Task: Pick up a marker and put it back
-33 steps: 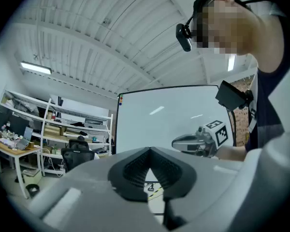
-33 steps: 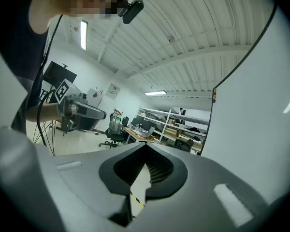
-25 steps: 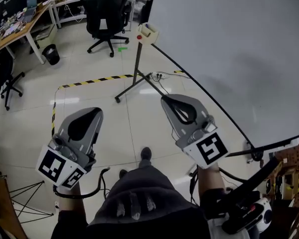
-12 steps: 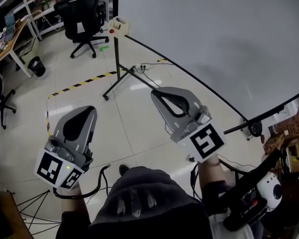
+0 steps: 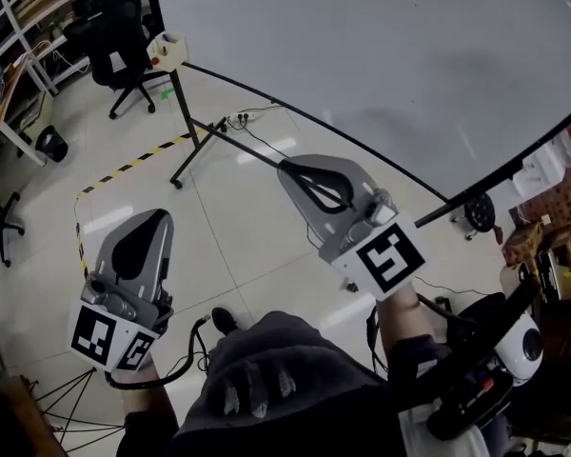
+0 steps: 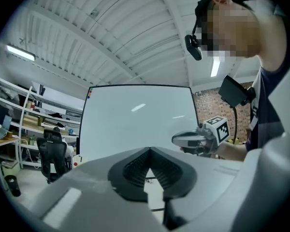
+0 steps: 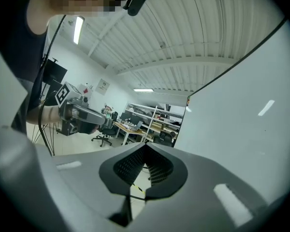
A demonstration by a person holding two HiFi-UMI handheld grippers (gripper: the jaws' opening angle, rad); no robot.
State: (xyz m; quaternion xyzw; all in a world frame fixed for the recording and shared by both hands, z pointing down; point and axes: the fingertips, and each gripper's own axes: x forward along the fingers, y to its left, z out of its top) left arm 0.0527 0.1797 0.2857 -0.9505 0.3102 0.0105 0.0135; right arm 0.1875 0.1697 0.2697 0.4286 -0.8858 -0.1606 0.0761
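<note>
No marker shows clearly in any view. A big whiteboard (image 5: 381, 55) on a black stand fills the upper right of the head view. A small beige box (image 5: 167, 49) with a red spot beside it hangs at the board's near corner. My left gripper (image 5: 155, 215) is low on the left over the floor, shut and empty, with its tips meeting (image 6: 149, 150). My right gripper (image 5: 285, 167) is held beside the board's lower edge, shut with nothing in it (image 7: 145, 145). Both point level, well short of the box.
The stand's black legs (image 5: 186, 127) spread over the tiled floor, with a power strip (image 5: 240, 118) and cable by them. Yellow-black tape (image 5: 133, 165) marks the floor. An office chair (image 5: 114, 46), a desk and a bin (image 5: 49, 143) stand at the far left. A tripod (image 5: 67, 398) is at the lower left.
The person has walked along the whiteboard with both grippers. The box and stand have slid left and further off in the head view. Both grippers stay shut.
</note>
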